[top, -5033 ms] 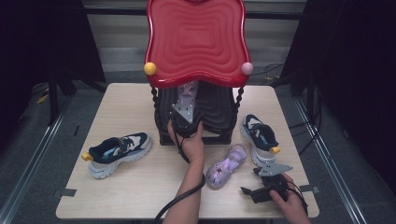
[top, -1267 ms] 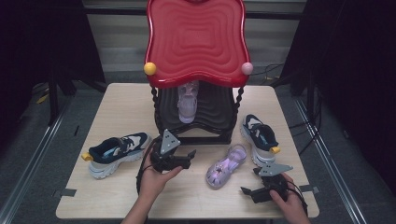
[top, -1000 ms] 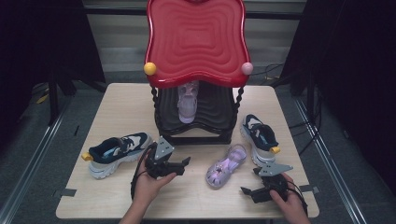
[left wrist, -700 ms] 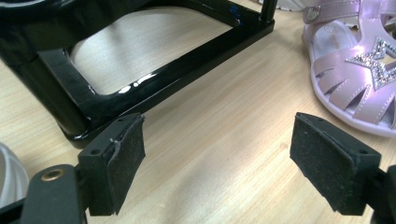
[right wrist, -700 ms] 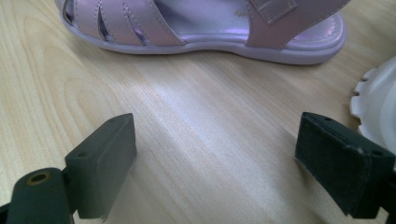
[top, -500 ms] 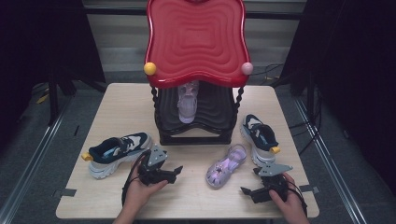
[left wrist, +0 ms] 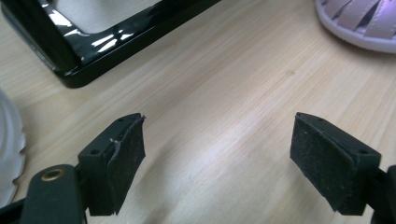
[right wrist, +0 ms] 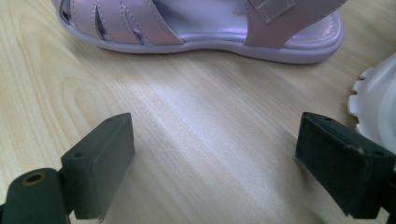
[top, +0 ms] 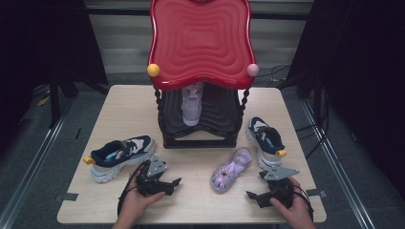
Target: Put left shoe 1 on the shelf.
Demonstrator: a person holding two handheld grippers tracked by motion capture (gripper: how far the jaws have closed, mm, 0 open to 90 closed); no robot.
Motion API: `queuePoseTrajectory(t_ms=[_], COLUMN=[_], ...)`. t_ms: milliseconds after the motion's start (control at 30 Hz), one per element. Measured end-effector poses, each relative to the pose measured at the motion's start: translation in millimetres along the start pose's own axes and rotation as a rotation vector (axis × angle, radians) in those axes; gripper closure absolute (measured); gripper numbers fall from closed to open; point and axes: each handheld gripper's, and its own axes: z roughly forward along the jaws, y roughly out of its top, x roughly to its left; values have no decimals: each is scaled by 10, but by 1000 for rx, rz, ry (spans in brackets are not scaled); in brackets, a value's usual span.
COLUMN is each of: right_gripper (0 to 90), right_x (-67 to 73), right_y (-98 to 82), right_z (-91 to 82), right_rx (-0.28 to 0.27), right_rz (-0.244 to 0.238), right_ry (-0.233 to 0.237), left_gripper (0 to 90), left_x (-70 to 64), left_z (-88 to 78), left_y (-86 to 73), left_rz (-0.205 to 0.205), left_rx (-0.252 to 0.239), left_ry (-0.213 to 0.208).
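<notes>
A black shoe rack [top: 198, 140] under a wavy red top [top: 200, 43] stands at the table's middle, with one lilac sandal [top: 192, 102] on its shelf. A second lilac sandal [top: 232, 168] lies on the table in front of it. My left gripper [top: 173, 186] rests low near the front edge, jaws pointing right, open and empty [left wrist: 219, 158]. The rack's base [left wrist: 116, 37] and the sandal's toe [left wrist: 359, 23] lie ahead of it. My right gripper [top: 255, 188] sits at the front right, open and empty [right wrist: 224, 163], facing the loose sandal [right wrist: 201, 23].
A navy and white sneaker [top: 119, 155] lies left of the rack, close to my left gripper; its white sole [left wrist: 7, 149] is just beside the jaw. Its pair [top: 265, 138] lies right of the rack, its sole [right wrist: 378, 107] next to my right gripper. Bare wood separates the two grippers.
My left gripper has drawn back from the rack, leaving the sandal on the shelf, and has sunk leftward toward the table's front edge. The right gripper has stayed put.
</notes>
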Motion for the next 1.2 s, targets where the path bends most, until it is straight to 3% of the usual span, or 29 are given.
queuePoseTrajectory(t_ms=[133,300,367,467,533,700,1200], right_gripper=[112,126,136,146,171,204,493], right_x=[1,11,10,12,16,69,182], right_y=[0,0,-2,-1,12,77,253], right_z=[0,-2,-6,-7,-7,8,52], right_rx=[0,-3,-6,-8,-11,-5,-38], right_rz=[1,7,13,18,25,8,-26], right_ry=[-1,-5,-5,-7,10,33,100], left_gripper=[176,167,167,169,162,155,154], left_x=[16,-2,2,34,52,52,53], left_z=[3,13,16,16,29,28,26], left_y=[-27,-29,-30,-29,-37,-37,-35], left_rz=[-3,36,34,17,-27,-25,-27], left_rx=[19,55,51,68,69,72,76], left_ry=[6,17,6,-7,-28,-28,-29])
